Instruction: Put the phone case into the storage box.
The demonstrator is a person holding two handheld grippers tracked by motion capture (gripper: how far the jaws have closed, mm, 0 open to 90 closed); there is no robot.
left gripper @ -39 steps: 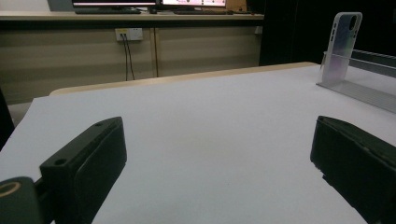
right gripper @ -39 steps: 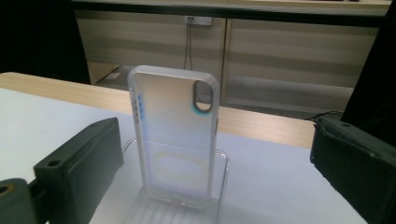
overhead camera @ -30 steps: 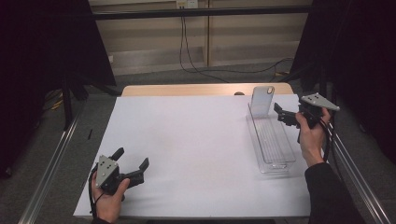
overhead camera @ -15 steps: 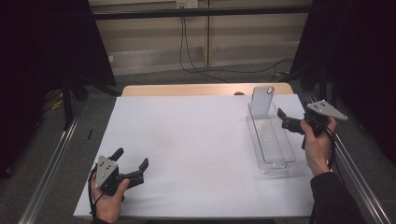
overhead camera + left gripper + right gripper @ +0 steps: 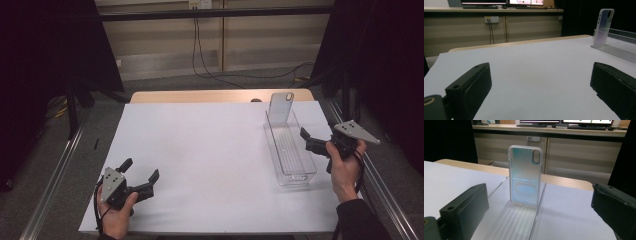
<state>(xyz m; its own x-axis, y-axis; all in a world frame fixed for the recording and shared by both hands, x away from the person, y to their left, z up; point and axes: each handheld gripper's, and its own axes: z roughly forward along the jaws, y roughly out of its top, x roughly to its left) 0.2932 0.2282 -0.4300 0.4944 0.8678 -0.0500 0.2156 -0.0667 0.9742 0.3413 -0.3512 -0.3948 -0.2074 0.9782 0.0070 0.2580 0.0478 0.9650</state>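
Observation:
A clear phone case (image 5: 281, 106) stands upright at the far end of a long clear tray (image 5: 271, 147) on the right of the white table. My right gripper (image 5: 306, 140) is open and empty beside the tray's right wall, near its middle. In the right gripper view the case (image 5: 525, 175) stands straight ahead in the tray (image 5: 498, 186), well beyond the wide-apart jaws (image 5: 537, 220). My left gripper (image 5: 141, 169) rests open and empty at the table's near left. Ahead of its jaws (image 5: 541, 100) is bare table, with the case (image 5: 604, 25) and tray (image 5: 619, 51) far off to the right.
The white sheet (image 5: 210, 150) covers most of the table, with a wooden strip (image 5: 200, 96) along the far edge. Metal rails (image 5: 55, 170) run along both sides. Dark curtains and a cabinet with cables stand behind.
My right gripper has drawn back along the tray toward the person, away from the case. The left gripper has stayed put.

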